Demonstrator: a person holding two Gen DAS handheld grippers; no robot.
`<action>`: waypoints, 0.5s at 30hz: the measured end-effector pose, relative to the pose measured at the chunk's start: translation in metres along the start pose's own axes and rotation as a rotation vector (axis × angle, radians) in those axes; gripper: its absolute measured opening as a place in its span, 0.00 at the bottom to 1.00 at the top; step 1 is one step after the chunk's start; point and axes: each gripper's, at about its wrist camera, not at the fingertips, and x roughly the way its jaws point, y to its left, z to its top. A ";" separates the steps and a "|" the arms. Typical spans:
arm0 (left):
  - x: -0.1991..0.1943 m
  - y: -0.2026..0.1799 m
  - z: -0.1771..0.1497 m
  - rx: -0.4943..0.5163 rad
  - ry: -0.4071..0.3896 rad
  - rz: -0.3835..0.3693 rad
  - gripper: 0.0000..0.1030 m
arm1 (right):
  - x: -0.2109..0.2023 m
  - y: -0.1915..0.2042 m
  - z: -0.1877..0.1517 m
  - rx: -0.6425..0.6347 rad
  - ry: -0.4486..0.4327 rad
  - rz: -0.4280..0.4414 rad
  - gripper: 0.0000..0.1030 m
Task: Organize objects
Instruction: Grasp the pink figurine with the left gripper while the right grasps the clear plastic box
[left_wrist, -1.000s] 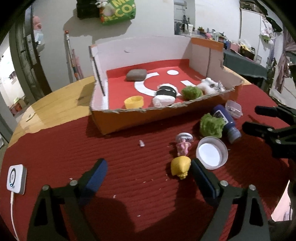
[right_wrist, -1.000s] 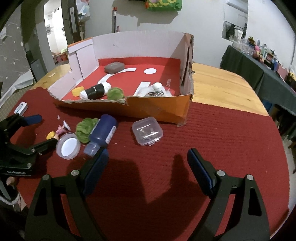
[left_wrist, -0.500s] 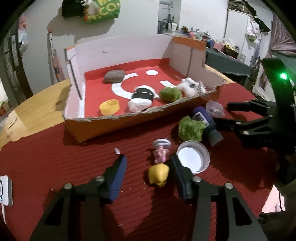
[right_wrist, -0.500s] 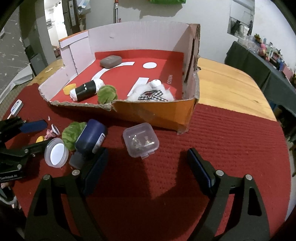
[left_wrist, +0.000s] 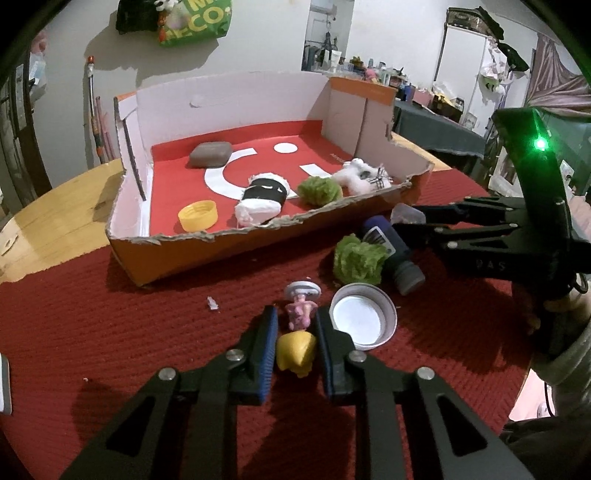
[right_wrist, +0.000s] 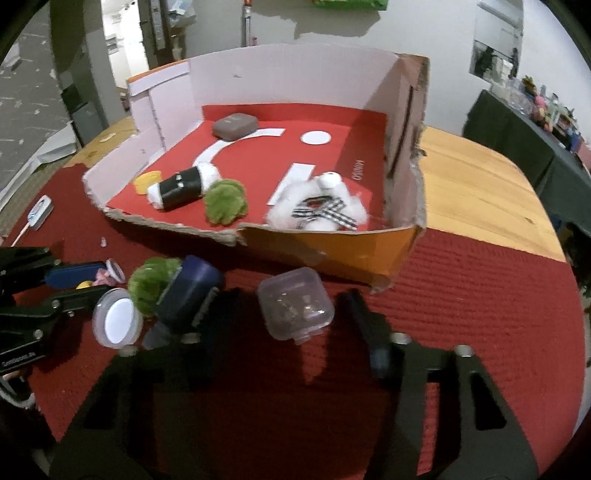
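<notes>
Low in the frame's centre, the left gripper (left_wrist: 295, 341) pinches the small yellow-and-pink plastic figurine (left_wrist: 298, 338) on the red cloth: light, rigid, slippery, best squeezed across its yellow base. The right gripper (right_wrist: 291, 314), spread wide, straddles the clear plastic case (right_wrist: 295, 308).

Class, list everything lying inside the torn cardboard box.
Inside the cardboard box: grey pad, yellow cap, black-and-white roll, green pom-pom, white plush toy. The front wall could hide small items.
</notes>
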 end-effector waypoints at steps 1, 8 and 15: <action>-0.001 0.000 0.000 -0.003 -0.001 -0.003 0.21 | -0.001 0.001 0.000 0.001 0.001 0.009 0.37; -0.017 -0.002 0.001 -0.005 -0.037 -0.008 0.21 | -0.020 0.013 -0.009 0.000 -0.022 0.066 0.37; -0.038 -0.007 0.002 0.002 -0.089 -0.005 0.21 | -0.047 0.027 -0.010 -0.022 -0.068 0.090 0.36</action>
